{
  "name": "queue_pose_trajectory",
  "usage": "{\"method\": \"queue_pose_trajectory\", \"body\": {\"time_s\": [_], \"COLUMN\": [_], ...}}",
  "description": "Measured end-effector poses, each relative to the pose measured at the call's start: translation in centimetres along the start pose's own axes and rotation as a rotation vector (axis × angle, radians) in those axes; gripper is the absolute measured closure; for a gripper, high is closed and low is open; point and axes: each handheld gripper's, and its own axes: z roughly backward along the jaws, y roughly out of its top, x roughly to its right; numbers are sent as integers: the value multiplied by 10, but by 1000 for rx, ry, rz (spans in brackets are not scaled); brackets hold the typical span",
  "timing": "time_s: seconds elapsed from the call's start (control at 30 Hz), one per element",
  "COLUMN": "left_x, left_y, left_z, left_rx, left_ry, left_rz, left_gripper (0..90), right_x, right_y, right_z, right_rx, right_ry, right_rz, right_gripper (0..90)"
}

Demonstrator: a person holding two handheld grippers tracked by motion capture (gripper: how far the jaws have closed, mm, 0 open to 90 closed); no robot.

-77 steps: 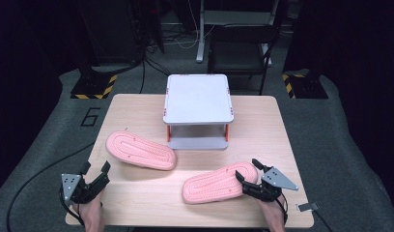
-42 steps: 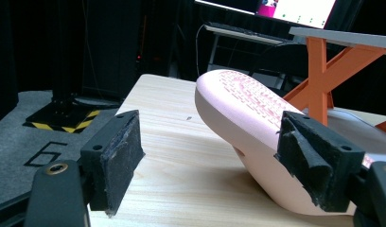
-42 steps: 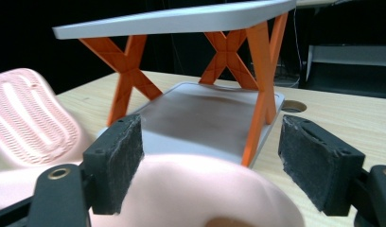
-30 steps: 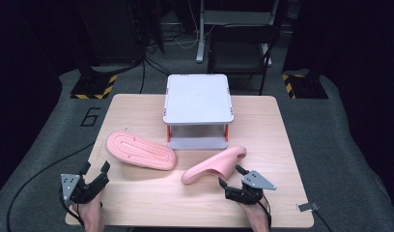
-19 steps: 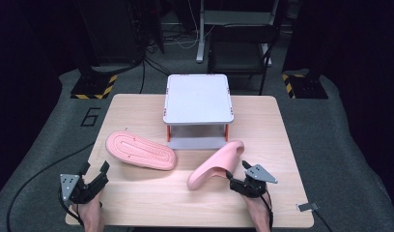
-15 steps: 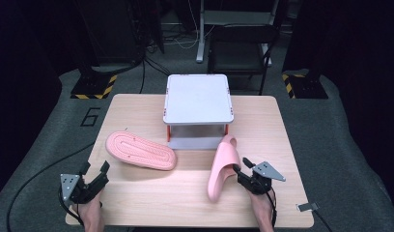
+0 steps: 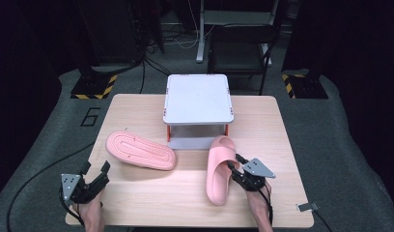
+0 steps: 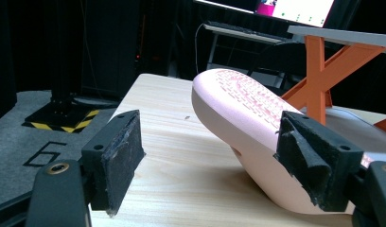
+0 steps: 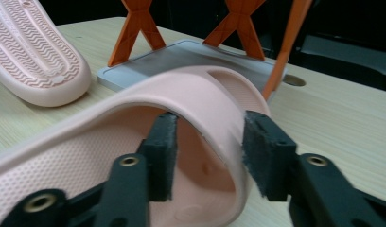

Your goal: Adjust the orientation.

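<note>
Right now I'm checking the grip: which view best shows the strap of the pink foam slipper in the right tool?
The right gripper view: its jaws pinch the slipper's strap close up. The high view shows it small; the left gripper view shows the other slipper.

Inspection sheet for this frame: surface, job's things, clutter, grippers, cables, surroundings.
Surface: light wooden table, bare wood between the items.
Job's things: one pink slipper with its strap between the right jaws, turned toward the small rack; second slipper lies sole up at the left.
Clutter: a small grey tab near the right front corner.
Grippers: right gripper shut on the slipper strap; left gripper open, holding nothing, short of the second slipper.
Cables: one trails from the left gripper over the floor.
Surroundings: dark floor with a painted 6, striped stand bases, a desk frame behind.
</note>
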Motion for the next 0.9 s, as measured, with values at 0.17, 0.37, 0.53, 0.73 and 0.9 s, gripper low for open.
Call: {"method": "queue_pose_trajectory", "body": {"time_s": [0.17,0.37,0.53,0.73,0.9], "left_x": [-1,-2,-1,-1,0], "left_y": [0,0,0,-1,-3], "left_z": [1,1,1,0,-1], "left_rx": [-2,-4,1,-6,-31], "left_ry": [2,4,0,-9,-27], "left_rz": [2,6,3,-3,-14], "left_gripper": [229,230,230,229,229], "right_x": [-11,-15,-7,4,16], "right_y": [1,3,5,4,0], "right_z": [-12,-13,-7,4,20], "right_rx": [13,17,40,53,48], "right_ry": [-6,37,57,52,30], "right_rz": [3,-46,-126,-181,-213], "right_gripper": [483,336,309,307,282]}}
